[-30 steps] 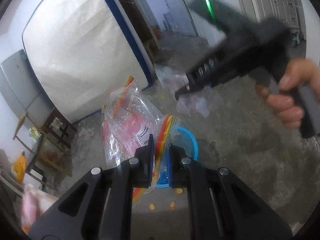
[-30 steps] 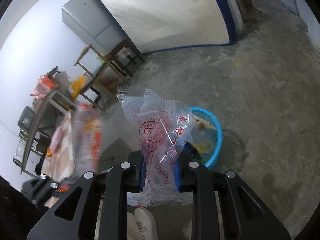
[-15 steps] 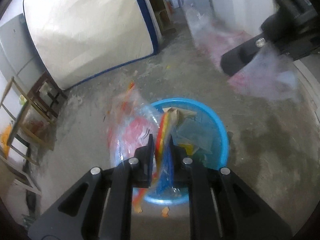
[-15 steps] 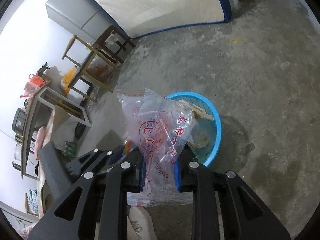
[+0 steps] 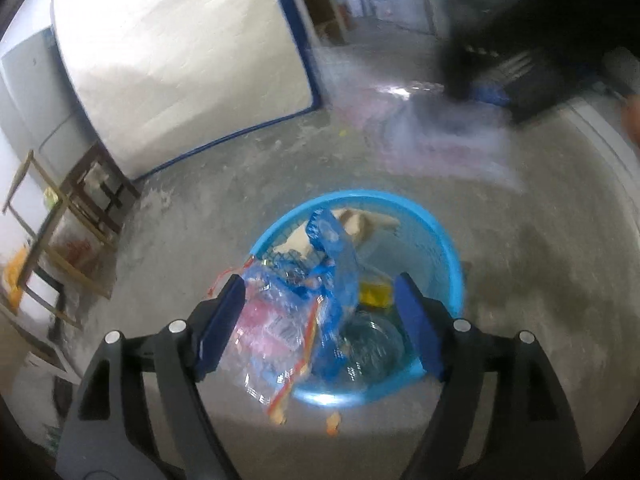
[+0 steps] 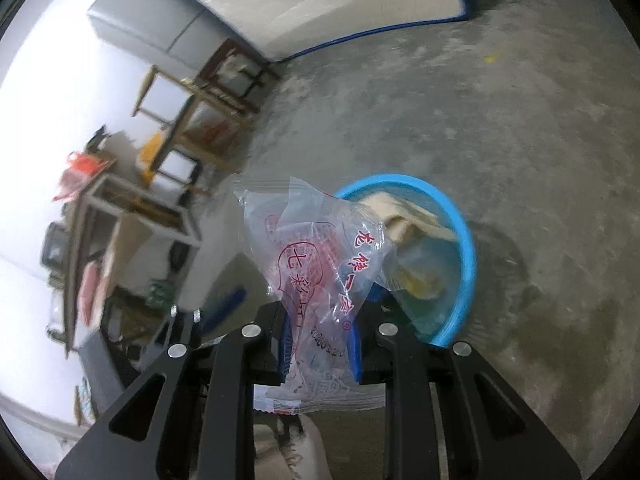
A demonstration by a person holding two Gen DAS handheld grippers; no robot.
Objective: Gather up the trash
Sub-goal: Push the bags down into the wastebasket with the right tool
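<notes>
Rough grey concrete floor spreads under both views, with a pale mattress leaning upright at the back and wooden frames stacked near a grey fridge; on the floor stands a round blue basket, partly filled with paper and wrappers; the left gripper hangs above its near rim with jaws spread wide, and between them, loose and untouched by either pad, sits a clear bag with pink and blue print, draped across the basket's near edge; the right gripper is clamped narrow on a clear wrapper with red lettering, which stands up from the jaws just beside the basket, not yet inside it; motion blur smears the upper right of the left view.
</notes>
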